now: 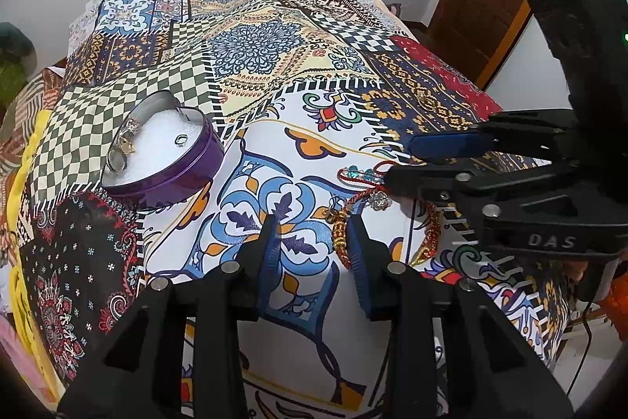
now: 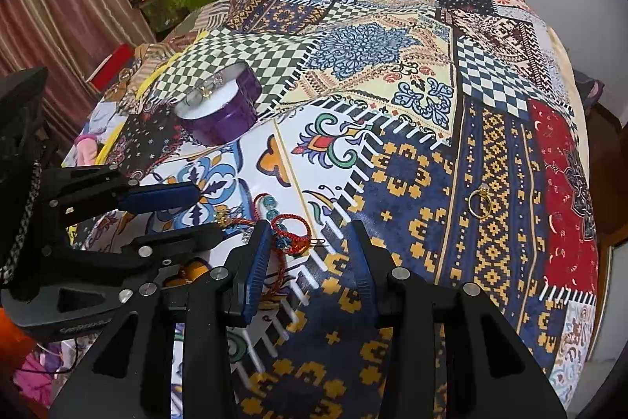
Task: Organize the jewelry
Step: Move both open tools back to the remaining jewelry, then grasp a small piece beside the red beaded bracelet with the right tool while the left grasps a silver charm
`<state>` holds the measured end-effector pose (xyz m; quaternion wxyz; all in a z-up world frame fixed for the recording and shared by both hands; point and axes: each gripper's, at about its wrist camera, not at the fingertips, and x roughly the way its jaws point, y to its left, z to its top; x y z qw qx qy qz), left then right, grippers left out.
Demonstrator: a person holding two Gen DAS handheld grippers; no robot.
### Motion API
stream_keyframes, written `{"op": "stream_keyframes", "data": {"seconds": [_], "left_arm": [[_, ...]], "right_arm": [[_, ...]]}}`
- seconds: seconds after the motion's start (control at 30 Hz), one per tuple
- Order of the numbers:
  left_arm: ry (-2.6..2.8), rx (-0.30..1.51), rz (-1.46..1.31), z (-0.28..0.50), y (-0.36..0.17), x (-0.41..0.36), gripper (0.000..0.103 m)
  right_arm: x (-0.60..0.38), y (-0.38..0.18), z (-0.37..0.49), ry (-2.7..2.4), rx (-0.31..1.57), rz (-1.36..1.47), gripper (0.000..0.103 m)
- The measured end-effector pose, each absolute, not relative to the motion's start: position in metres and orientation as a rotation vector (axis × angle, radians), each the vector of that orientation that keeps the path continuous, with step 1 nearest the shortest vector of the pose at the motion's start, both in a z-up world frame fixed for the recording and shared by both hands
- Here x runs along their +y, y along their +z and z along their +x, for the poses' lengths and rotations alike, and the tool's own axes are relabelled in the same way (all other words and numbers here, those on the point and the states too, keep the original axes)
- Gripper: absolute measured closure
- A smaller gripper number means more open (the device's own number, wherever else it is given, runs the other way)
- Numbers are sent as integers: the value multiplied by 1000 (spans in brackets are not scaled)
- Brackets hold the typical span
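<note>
Both tongs [image 1: 314, 234] [image 2: 312, 242] hover open over patchwork bedspread [image 1: 251, 73].

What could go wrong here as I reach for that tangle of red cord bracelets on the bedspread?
The red cord bracelets lie tangled, so lifting one may drag the others along. Both grippers, left and right, have open jaws crowding the same pile and could bump. The gold ring lies apart on a busy yellow-and-blue patch of the bedspread, easy to miss, far from the purple tin.

A bed [image 1: 298, 65] under a patchwork-print cover carries everything. On it lie a purple heart-shaped tin [image 1: 165, 160], tangled red thread bracelets [image 2: 292, 232] and, well apart, a gold ring [image 2: 479, 204].
</note>
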<state>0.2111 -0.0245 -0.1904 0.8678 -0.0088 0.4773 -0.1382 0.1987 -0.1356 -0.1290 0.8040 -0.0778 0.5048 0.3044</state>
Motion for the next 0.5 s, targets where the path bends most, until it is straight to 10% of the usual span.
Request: {"op": "stream_keyframes", "data": {"seconds": [0.5], "left_arm": [[-310, 963, -15, 205, -192, -27, 78]], "right_arm": [[-134, -134, 194, 617, 1032, -212, 96]]}}
